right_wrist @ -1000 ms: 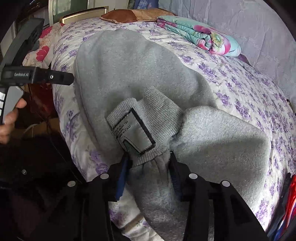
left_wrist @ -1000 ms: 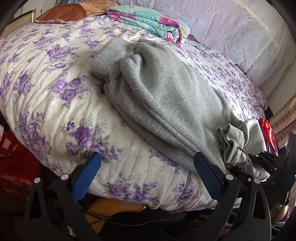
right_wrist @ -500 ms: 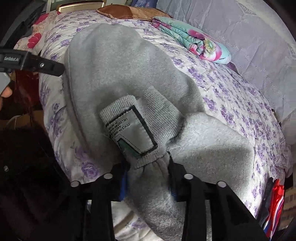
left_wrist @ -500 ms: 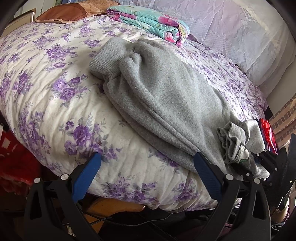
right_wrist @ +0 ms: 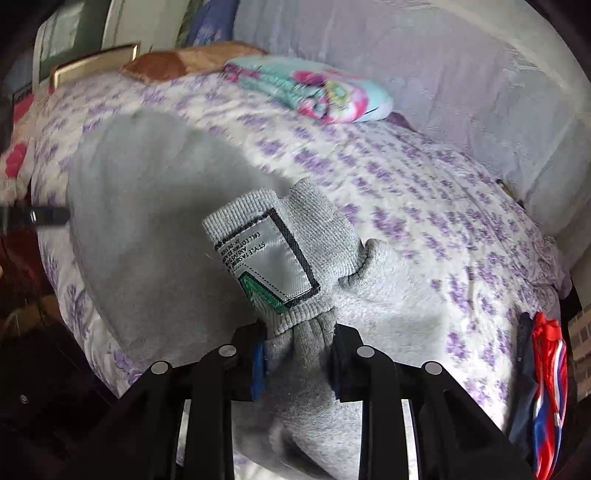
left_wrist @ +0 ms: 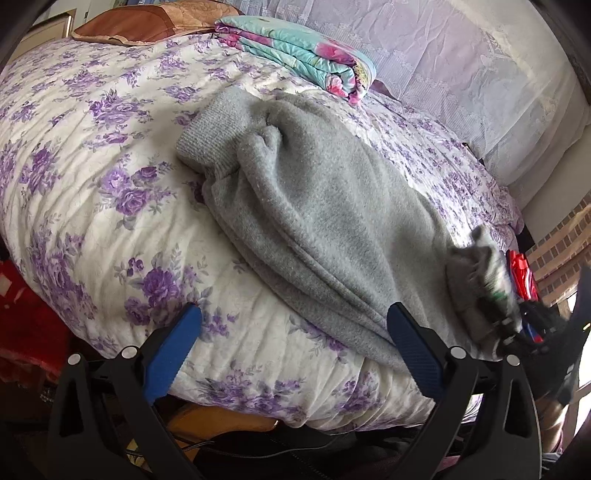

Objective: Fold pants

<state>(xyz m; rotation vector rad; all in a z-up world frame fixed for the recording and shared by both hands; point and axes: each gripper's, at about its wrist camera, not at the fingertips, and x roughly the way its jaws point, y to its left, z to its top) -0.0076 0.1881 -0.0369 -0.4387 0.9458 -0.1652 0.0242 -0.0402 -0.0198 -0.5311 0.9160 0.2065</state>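
Grey fleece pants (left_wrist: 325,221) lie along the near edge of a bed covered by a flowered quilt (left_wrist: 92,177), with the ribbed cuffs (left_wrist: 207,136) at the far end toward a folded floral blanket (left_wrist: 306,55) and a brown pillow (left_wrist: 147,26). The right gripper (right_wrist: 297,363) has its two fingers drawn close together on a bunched gather of the waistband (right_wrist: 295,236), lifted so that the sewn label (right_wrist: 269,258) faces the camera; the rest of the garment drapes down onto the quilt on both sides. The left gripper (left_wrist: 291,347) hangs at the bed's edge with its blue fingers (left_wrist: 173,354) spread wide and nothing between them, the right-hand pad just beside the lower hem of fabric. The step in hand appears to be carrying the waist end over toward the cuffs to halve the length. To do it well, the raised end should travel in a low arc along the line of the legs, so that the layers beneath do not drag or skew. The free gripper could pin or pinch the near edge at the intended crease. Fleece of this kind is likely to cling to itself, so the edges are best aligned before release. A red and blue cloth (right_wrist: 546,387) lies at the bed's right margin, apart from the work.
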